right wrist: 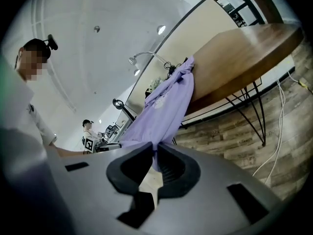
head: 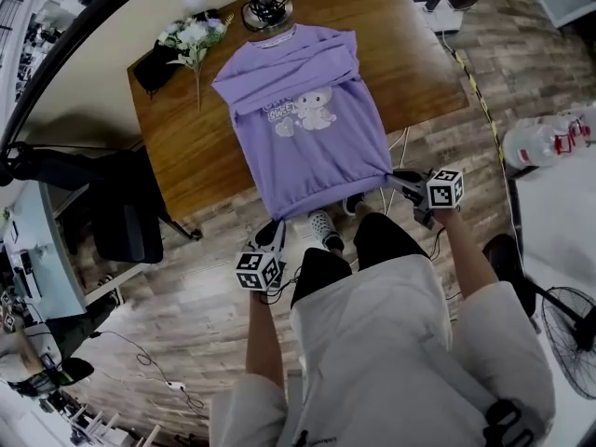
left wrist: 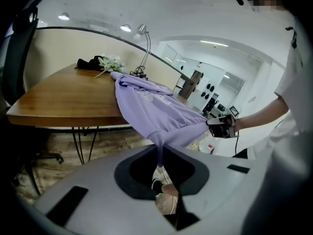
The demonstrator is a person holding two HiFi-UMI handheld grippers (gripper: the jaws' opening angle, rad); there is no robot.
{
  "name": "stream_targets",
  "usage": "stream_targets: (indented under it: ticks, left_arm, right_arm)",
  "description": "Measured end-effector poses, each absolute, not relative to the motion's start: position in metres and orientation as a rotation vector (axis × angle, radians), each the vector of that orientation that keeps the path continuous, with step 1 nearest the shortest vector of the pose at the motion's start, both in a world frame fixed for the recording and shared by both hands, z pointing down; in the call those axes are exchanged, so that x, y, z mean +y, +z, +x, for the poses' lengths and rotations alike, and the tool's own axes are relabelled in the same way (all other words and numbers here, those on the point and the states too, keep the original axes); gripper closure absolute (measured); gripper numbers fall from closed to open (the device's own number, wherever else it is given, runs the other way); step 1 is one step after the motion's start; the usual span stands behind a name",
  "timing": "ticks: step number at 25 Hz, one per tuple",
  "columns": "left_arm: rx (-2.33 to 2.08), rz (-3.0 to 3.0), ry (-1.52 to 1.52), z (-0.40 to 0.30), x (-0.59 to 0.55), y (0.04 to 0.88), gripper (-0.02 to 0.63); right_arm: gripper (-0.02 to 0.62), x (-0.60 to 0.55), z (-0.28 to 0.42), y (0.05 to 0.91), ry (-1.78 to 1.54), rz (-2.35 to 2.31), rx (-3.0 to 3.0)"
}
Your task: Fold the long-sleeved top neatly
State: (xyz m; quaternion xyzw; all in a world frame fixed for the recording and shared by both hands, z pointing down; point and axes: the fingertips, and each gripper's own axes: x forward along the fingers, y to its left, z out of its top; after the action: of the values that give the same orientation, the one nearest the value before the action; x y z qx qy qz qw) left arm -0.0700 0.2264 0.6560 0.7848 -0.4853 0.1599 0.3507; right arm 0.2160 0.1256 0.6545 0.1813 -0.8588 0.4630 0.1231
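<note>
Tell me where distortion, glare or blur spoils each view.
Head view: fisheye bows the table edges; top sharp, evenly lit. Left gripper view: dark vignetted corners, mild glare from ceiling lights. Right gripper view: table edge curved, corners black.

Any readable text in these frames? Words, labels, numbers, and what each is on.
"SWEET": probable reading of the lower line of white print on the chest of the purple top; the line above it is too blurred to read.
Red-and-white labels on the bottles: too small to read.
Marker cubes: coded black-and-white squares only, no words.
Nothing else legible.
</note>
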Motion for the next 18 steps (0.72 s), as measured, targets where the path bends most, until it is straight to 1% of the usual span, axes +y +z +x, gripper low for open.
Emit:
stream_targets:
  ticks: [3, 7, 13, 18]
  left_arm:
    - [-1.244, 2.033, 0.392, -0.068, 0.249, 0.65, 0.554]
    - [-1.275, 2.042, 0.33, -0.076, 0.246, 0.627, 0.554]
    - [-1.303, 2.091, 0.289, -0.091, 0.191, 0.595, 0.554]
    - [-1.361, 2.072, 0.298, -0.105, 0.128, 0.584, 0.554]
  right_arm:
    - [0.558, 0.15, 0.224, 0.653, 1.394, 0.516, -2.487]
    - [0.558, 0.15, 0.22, 0.625, 1.57, 0.56, -2.479]
    - [0.558, 0.1, 0.209, 0.592, 1.658, 0.585, -2.498]
    - [0.558, 0.04, 0.19, 0.573, 1.645, 0.581, -2.526]
